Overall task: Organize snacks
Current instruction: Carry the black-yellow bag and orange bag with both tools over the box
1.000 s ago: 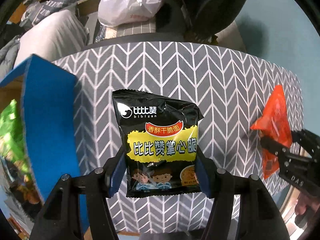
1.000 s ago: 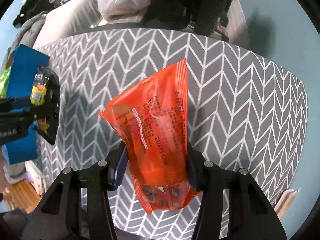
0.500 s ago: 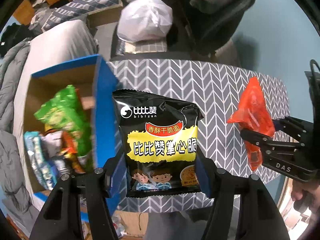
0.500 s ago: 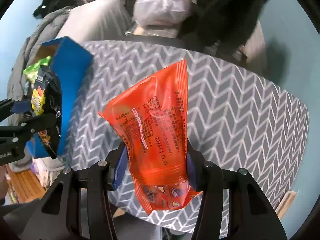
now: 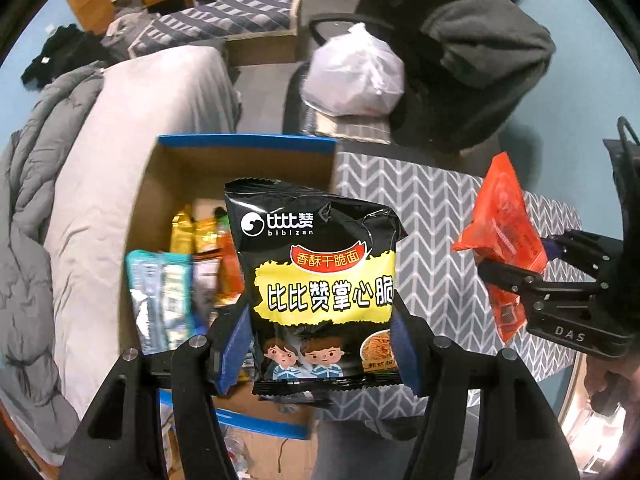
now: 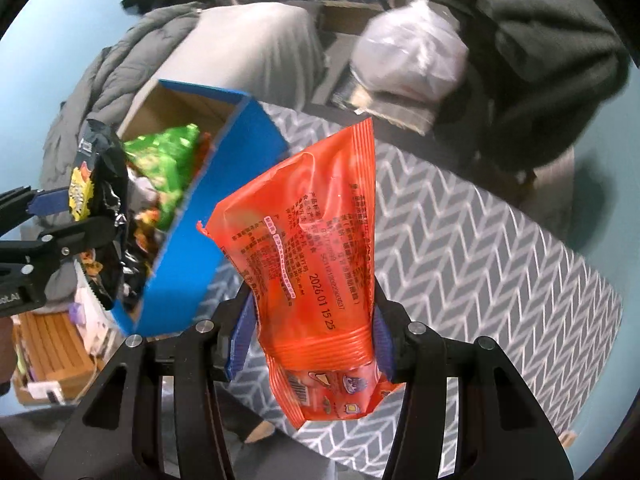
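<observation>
Overhead, the black noodle-snack packet point(image 5: 324, 280) hangs upright above the open blue cardboard box point(image 5: 248, 142), pinched at its lower edges between the blue-padded fingers point(image 5: 234, 346) of the left gripper point(image 5: 322, 354). Box holds other snacks: foil sachets standing on edge point(image 5: 176, 280), a green bag point(image 6: 168, 160), more that blur too much to tell. Box sits just beside the worktop point(image 5: 432, 216), which wears a grey chevron cloth. Right gripper point(image 6: 310, 354) has its fingers point(image 6: 242, 338) clamped on the lower part of an orange snack bag point(image 6: 316, 248), printed back facing the camera, held over the cloth near the box's blue wall. Beyond: grey bedding point(image 5: 120, 128), white plastic bag point(image 5: 356, 76).
</observation>
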`<state>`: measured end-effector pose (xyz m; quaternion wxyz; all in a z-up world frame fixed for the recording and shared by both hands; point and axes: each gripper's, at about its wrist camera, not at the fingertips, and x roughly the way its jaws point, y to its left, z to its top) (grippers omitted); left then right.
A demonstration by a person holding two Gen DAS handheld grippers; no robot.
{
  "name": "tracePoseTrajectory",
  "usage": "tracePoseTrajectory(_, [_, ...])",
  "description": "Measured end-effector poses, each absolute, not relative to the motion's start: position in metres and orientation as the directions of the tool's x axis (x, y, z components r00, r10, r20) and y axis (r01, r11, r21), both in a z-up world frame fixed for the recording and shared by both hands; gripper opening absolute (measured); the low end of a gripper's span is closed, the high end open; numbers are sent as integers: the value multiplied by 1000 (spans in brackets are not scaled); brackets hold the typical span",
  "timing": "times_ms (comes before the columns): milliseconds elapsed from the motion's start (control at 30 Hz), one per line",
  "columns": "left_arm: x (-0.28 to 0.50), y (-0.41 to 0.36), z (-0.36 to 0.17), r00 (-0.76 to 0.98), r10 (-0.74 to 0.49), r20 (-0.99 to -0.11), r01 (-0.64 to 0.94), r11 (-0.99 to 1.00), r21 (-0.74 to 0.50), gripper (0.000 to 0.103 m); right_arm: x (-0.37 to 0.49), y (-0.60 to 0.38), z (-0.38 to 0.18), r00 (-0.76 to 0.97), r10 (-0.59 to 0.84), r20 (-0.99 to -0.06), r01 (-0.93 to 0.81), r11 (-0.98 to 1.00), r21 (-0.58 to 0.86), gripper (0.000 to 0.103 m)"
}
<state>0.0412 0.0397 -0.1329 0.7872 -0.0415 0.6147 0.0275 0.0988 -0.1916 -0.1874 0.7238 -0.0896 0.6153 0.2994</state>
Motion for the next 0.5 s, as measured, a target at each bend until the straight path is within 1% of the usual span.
tracePoseTrajectory(500, [57,122,-138,264,46,-963,-173,985,-1,64,115,-83,-161,74,351,-933,-678,704,210,51])
